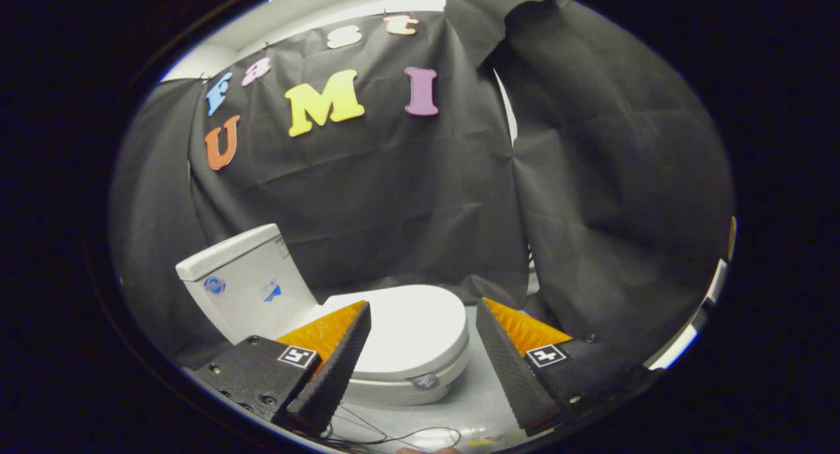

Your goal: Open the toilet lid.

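A small white toilet stands on a pale floor against the black cloth wall. Its lid [413, 329] lies flat and closed over the bowl [394, 388], with the front rim facing toward me and to the right. The white tank [243, 283] rises behind it, beyond my left finger. My gripper [423, 319] is open, its fingers spread wide. The left finger [341, 362] overlaps the lid's near-left side in the view; the right finger [505, 355] stands off to the lid's right. Nothing is held between them. Whether the left finger touches the lid I cannot tell.
Black cloth hangs close behind and to the right of the toilet. A thin dark cable [394, 434] lies on the pale floor [472, 401] just below the fingers. A bright gap [682, 342] shows under the cloth at the far right.
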A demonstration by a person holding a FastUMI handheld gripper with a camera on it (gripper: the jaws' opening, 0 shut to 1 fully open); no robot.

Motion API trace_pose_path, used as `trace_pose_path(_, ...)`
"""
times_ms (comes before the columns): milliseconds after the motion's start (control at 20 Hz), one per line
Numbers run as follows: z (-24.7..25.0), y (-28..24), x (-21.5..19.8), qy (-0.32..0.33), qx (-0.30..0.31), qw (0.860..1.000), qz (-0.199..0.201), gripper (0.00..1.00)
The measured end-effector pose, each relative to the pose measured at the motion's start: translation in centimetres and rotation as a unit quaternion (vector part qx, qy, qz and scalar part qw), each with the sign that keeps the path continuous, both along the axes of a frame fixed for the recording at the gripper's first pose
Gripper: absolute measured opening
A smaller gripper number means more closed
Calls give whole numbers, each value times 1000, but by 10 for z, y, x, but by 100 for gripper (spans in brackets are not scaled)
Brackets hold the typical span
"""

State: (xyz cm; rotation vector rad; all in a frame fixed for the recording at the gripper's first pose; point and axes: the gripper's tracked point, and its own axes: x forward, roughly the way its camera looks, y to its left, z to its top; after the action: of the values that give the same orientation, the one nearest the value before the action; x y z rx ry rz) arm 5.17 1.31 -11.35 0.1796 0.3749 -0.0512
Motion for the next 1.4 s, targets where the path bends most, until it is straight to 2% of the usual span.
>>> trace_pose_path(200,-37,-5,9,65,70,995,-15,100)
trace_pose_path(400,-68,-15,13,119,145,982,-36,100)
trace_pose_path(700,-122,-20,15,173,255,949,-61,100)
trace_pose_path(1100,-188,0,26,248,334,908,-50,98)
trace_pose_path(1400,-228,6,21,274,393,875,-65,86)
